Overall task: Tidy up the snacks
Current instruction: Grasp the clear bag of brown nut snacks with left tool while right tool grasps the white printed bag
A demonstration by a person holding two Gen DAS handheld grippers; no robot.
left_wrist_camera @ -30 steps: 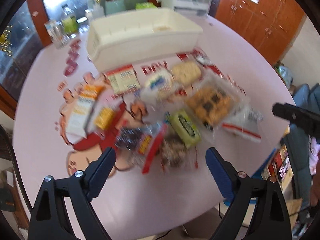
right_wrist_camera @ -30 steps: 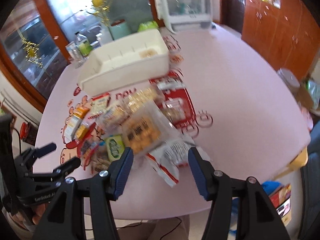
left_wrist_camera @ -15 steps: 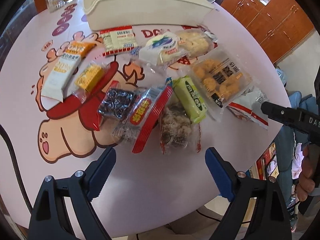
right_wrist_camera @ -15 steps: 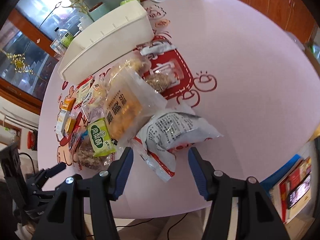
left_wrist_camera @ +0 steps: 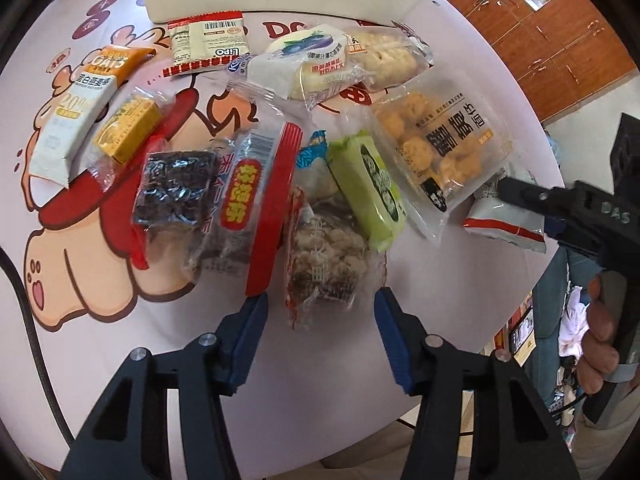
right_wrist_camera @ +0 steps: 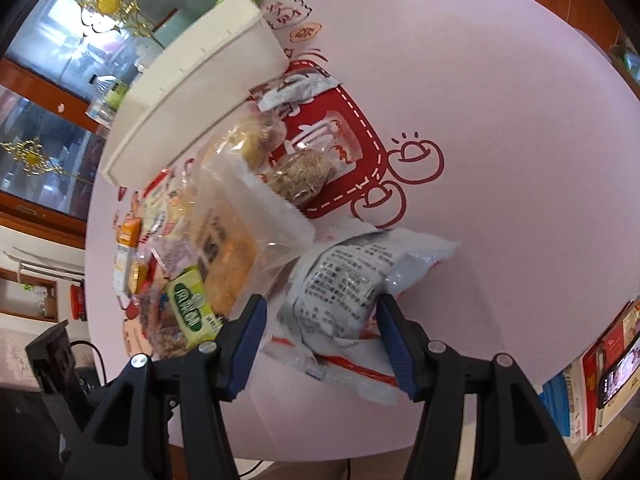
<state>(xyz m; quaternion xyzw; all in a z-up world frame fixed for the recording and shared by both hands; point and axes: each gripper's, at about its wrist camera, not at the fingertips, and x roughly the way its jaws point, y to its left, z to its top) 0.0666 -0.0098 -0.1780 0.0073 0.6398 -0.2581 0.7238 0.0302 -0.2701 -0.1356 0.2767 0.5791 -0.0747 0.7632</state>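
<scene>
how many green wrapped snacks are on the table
1. The green foil-wrapped snack bar lies mid-pile, between the clear bag of golden puffs and the red-edged clear pack. Others could be hidden underneath.

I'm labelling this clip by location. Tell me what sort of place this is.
Probably a home dining room. A round pink table with cartoon prints carries packaged snacks, wooden cabinets line one wall, and a glass-fronted cabinet hung with gold ornaments stands behind the white bin.

Glossy plastic snack wrappers (left_wrist_camera: 436, 156); smooth table (right_wrist_camera: 500, 120)
</scene>
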